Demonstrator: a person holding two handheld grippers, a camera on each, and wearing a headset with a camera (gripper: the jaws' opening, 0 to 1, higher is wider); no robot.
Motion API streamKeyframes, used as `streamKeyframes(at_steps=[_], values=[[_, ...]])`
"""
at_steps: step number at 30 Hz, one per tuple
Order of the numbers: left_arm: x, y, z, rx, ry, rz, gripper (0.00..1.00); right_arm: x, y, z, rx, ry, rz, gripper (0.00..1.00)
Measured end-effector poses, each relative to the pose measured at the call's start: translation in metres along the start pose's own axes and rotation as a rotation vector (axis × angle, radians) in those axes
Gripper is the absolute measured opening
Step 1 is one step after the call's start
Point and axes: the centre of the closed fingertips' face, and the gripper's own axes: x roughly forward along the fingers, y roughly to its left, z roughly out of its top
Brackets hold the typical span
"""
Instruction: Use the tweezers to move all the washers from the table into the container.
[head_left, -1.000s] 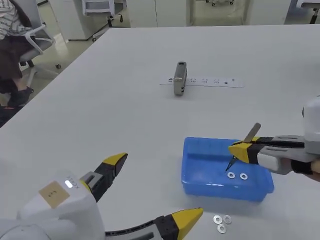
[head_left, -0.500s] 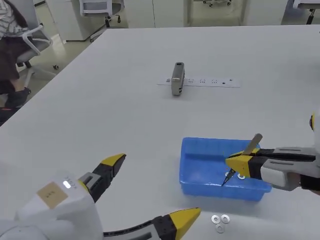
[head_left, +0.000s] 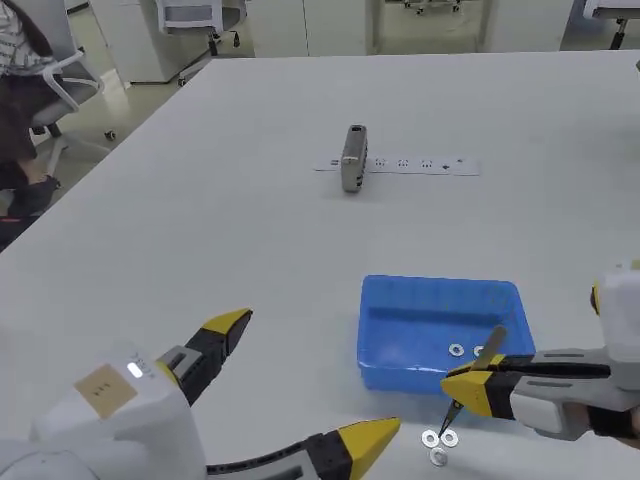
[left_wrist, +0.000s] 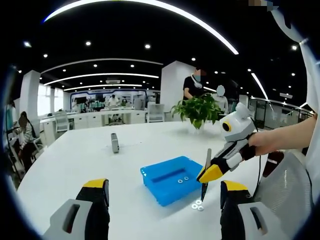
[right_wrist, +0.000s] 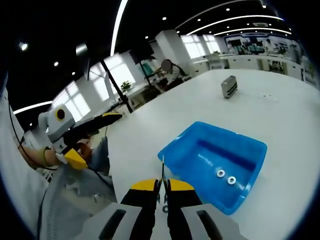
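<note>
A blue container (head_left: 440, 305) (left_wrist: 162, 177) (right_wrist: 200, 142) sits on the white table and holds two washers (head_left: 456, 350) (right_wrist: 220, 173). Three more washers (head_left: 438, 445) (left_wrist: 196, 205) lie on the table just in front of it. My right gripper (head_left: 470, 385) (right_wrist: 162, 184) is shut on the tweezers (head_left: 480, 365) (left_wrist: 206, 167) (right_wrist: 162, 170). Their tip hangs just above the loose washers, outside the container's near wall. Whether a washer is pinched I cannot tell. My left gripper (head_left: 300, 378) (left_wrist: 165, 185) is open at the near left, holding nothing.
A grey box-shaped device (head_left: 354, 157) rests on a flat white power strip (head_left: 415, 164) at mid-table. An office chair (head_left: 75, 85) and a seated person are beyond the table's left edge. People and a potted plant (left_wrist: 200, 107) stand in the background.
My right gripper with the tweezers has pulled back out of the container and lowered toward the three washers in front of it. The left gripper has stayed still.
</note>
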Motion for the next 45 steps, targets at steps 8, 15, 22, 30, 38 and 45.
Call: streamKeyframes(at_steps=[8,15,22,30,38,45], values=[[0.0,0.0,0.0,0.0,0.003,-0.001,0.94,0.005,-0.004,-0.018,0.014,0.042,-0.003,0.04],[0.0,0.0,-0.001,0.003,0.007,-0.003,0.94,0.007,-0.003,-0.018,0.007,0.035,-0.005,0.04],[0.001,-0.001,-0.001,0.007,0.01,-0.006,0.93,0.011,0.001,-0.022,-0.095,0.069,-0.008,0.04],[0.001,-0.002,-0.002,0.012,0.012,-0.007,0.93,0.015,0.021,-0.029,-0.357,0.123,0.011,0.04],[0.001,-0.001,-0.002,0.015,0.013,-0.004,0.93,0.02,0.029,-0.037,-0.486,0.15,-0.002,0.04],[0.001,-0.001,-0.002,0.016,0.012,-0.004,0.93,0.019,0.021,-0.034,-0.47,0.135,-0.037,0.02]])
